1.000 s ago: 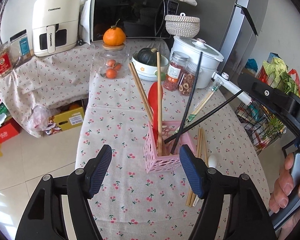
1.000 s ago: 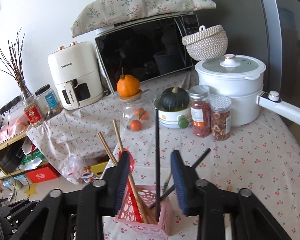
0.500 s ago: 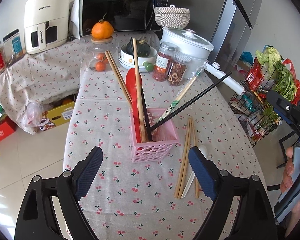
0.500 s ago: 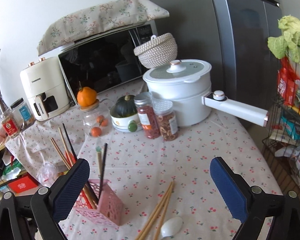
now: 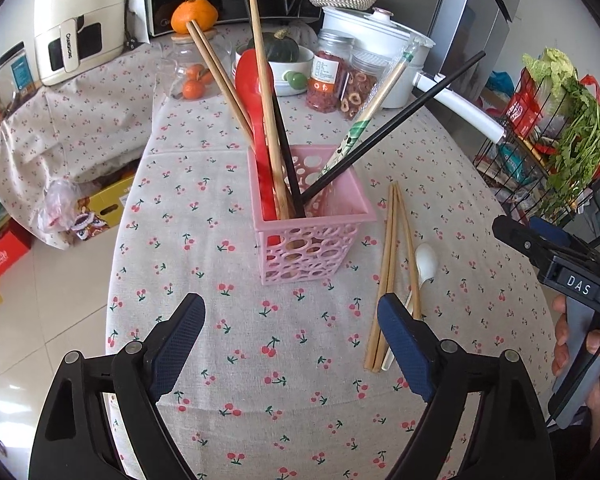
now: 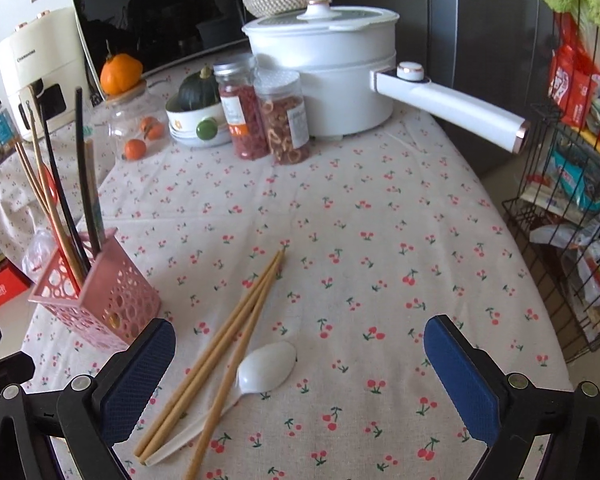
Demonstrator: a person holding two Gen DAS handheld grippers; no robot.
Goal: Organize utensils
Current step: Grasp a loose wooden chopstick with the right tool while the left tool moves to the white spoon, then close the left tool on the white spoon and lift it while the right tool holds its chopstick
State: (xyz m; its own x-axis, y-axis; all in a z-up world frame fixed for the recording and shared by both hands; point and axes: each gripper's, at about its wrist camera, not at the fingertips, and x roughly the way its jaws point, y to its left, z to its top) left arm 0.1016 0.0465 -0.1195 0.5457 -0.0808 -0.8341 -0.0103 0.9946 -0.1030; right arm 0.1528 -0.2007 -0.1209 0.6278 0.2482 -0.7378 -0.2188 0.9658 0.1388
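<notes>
A pink perforated holder (image 5: 310,232) stands on the cherry-print tablecloth (image 5: 228,344); it also shows in the right wrist view (image 6: 96,308). It holds a red spoon (image 5: 256,120), wooden chopsticks (image 5: 266,92), black chopsticks (image 5: 388,130) and a wrapped pair (image 5: 370,110). Wooden chopsticks (image 6: 224,344) and a white spoon (image 6: 266,364) lie loose on the cloth right of the holder, seen too in the left wrist view (image 5: 392,264). My left gripper (image 5: 292,348) is open and empty, in front of the holder. My right gripper (image 6: 296,372) is open and empty, above the loose utensils.
At the table's far end stand a white pot with a long handle (image 6: 328,68), two jars (image 6: 268,116), a bowl with a squash (image 6: 198,116), a glass jar with oranges (image 6: 136,128), a microwave (image 6: 156,28) and an air fryer (image 5: 78,24). A wire rack of groceries (image 6: 576,168) stands right.
My right gripper opened, let go of a black chopstick now standing in the holder, and drew back to the right over the loose chopsticks and spoon. My left gripper pulled back and opened wider.
</notes>
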